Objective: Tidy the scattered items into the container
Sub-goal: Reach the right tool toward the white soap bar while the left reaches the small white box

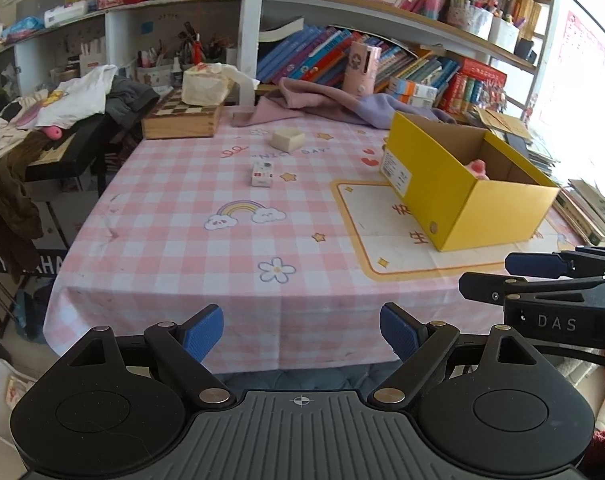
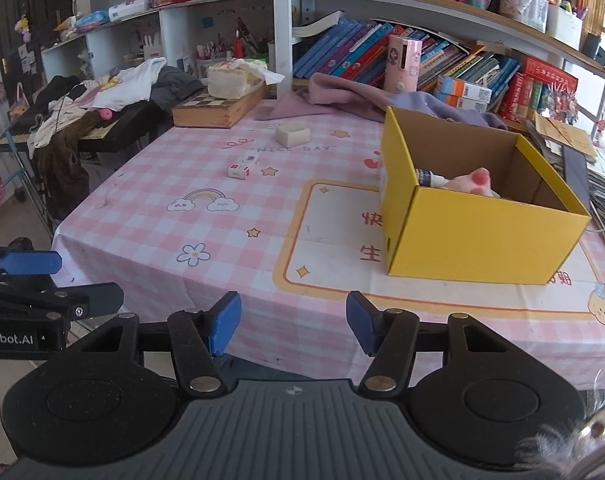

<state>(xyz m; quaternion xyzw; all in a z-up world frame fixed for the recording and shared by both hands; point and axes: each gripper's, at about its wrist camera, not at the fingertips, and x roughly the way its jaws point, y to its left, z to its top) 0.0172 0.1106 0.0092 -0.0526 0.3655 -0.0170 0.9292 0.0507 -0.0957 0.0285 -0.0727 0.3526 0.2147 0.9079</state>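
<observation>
Bookshelves are crowding the far wall behind the pink checked tablecloth (image 1: 174,240). Both the left gripper (image 1: 301,334) and right gripper (image 2: 293,322) are hanging spread and empty at the near edge. The small white carton (image 1: 262,174) and cream box (image 1: 288,139) are lying far left of the yellow container (image 1: 498,216); being light, they risk skidding away under a poorly centred pinch.

The left gripper (image 1: 301,334) points forward and down, its two blue fingers (image 1: 203,334) wide apart with nothing between them. The right gripper (image 2: 293,322) is close beside it, tipped down the same way, fingers apart and empty.
</observation>
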